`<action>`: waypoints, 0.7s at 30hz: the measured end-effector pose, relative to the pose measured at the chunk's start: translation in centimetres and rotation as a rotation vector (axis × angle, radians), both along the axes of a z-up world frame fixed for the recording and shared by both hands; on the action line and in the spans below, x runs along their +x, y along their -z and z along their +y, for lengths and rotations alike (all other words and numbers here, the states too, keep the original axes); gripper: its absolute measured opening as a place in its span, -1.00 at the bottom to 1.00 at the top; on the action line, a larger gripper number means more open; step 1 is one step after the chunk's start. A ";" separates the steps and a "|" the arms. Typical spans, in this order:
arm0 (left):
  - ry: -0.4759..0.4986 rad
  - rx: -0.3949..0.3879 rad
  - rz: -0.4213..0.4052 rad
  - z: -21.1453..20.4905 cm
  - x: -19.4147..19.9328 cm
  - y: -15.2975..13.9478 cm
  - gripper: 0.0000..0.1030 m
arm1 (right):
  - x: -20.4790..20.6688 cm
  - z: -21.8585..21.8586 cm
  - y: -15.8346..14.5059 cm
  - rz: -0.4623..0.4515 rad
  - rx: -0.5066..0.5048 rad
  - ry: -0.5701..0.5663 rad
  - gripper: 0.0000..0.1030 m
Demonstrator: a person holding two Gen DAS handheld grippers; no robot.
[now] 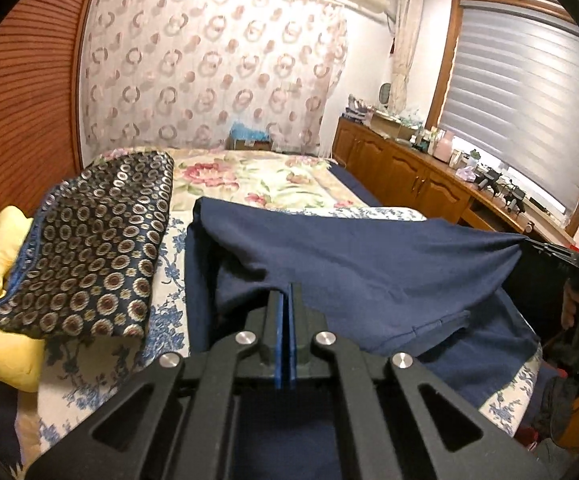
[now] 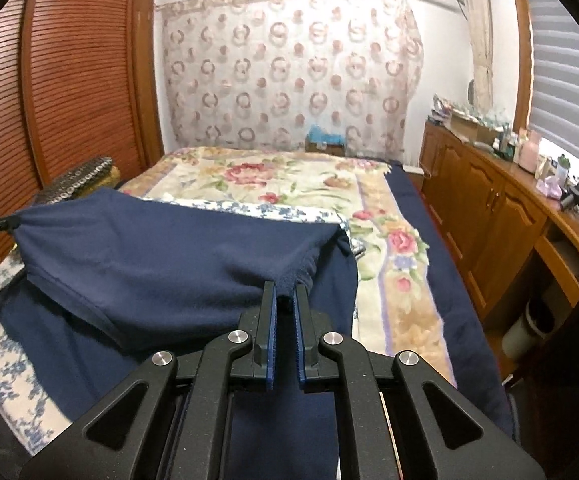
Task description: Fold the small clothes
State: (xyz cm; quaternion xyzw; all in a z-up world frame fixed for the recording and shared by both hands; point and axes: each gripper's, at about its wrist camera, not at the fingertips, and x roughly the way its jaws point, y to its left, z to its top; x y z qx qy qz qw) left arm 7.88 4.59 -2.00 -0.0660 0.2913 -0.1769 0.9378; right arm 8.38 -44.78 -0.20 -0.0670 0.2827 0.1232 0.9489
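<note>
Left gripper pinches navy garment; patterned cushion beside.

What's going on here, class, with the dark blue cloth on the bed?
A person with two handheld grippers is folding a navy garment on the bed. The left gripper and the right gripper each pinch an edge, holding part of it lifted and stretched between them over the rest.
</note>
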 end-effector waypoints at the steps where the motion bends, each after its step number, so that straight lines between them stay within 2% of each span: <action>1: 0.002 0.001 -0.004 0.1 -0.6 -0.2 -1.00 | -0.4 0.0 -0.2 -0.003 0.000 -0.003 -0.92; 7: 0.010 -0.004 -0.016 0.8 -3.5 -1.0 -1.00 | -3.5 0.1 -0.8 0.001 -0.019 -0.022 -0.91; 16: 0.020 0.030 -0.014 0.6 -6.0 -1.6 -1.00 | -5.4 -0.4 -0.8 0.022 -0.029 -0.016 -0.91; 21: 0.016 0.081 0.030 -0.2 -6.2 -0.1 -1.00 | -5.6 -0.6 1.3 0.083 -0.044 -0.013 -0.91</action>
